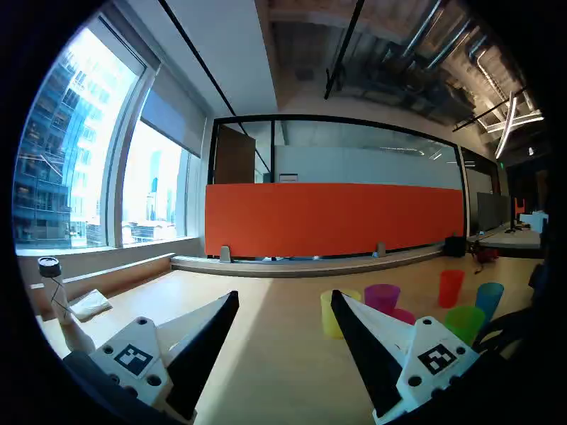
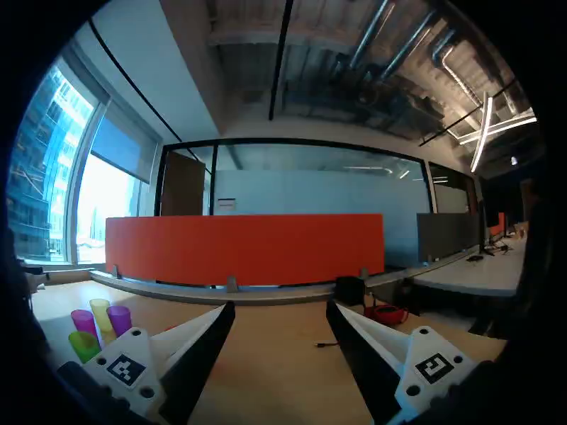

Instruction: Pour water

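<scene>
In the left gripper view, my left gripper (image 1: 283, 296) is open above a wooden table (image 1: 276, 361), with nothing between its fingers. A clear bottle (image 1: 58, 301) with a black cap stands at the far left, beyond the left finger. Several coloured plastic cups stand to the right: yellow (image 1: 328, 313), purple (image 1: 383, 296), red (image 1: 451, 287), teal (image 1: 490, 299) and green (image 1: 464, 322). In the right gripper view, my right gripper (image 2: 280, 306) is also open and empty. There a green cup (image 2: 83, 345), a yellow cup (image 2: 99, 312) and a purple cup (image 2: 119, 319) cluster at the far left.
A long orange partition (image 1: 333, 218) runs along the table's far edge. A folded cloth (image 1: 91, 304) lies near the bottle by the window ledge. A black box (image 2: 349, 290) and a red object (image 2: 386, 314) sit at the table's far side.
</scene>
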{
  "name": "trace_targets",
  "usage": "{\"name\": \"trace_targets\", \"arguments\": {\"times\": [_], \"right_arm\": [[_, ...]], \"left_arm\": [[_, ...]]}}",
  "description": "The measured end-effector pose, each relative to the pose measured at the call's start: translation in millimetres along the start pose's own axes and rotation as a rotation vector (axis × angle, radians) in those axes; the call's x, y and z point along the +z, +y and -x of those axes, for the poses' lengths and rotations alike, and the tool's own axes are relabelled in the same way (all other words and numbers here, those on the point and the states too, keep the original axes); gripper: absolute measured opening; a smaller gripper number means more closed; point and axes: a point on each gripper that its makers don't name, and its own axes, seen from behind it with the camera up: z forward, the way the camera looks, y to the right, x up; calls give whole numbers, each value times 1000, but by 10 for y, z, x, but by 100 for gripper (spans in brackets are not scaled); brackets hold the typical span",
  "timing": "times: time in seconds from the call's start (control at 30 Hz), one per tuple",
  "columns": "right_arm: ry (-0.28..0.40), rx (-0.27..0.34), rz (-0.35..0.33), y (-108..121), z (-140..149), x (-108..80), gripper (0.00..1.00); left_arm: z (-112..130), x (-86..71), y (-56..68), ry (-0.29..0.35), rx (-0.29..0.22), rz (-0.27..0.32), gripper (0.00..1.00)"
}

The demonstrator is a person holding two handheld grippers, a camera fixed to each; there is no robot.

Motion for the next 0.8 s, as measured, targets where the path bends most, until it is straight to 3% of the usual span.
{"name": "trace_targets", "arguments": {"times": [0.8], "right_arm": [[-32, -26, -25, 3, 172, 42, 99]], "left_arm": [[214, 80, 21, -76, 4, 11, 97]]}}
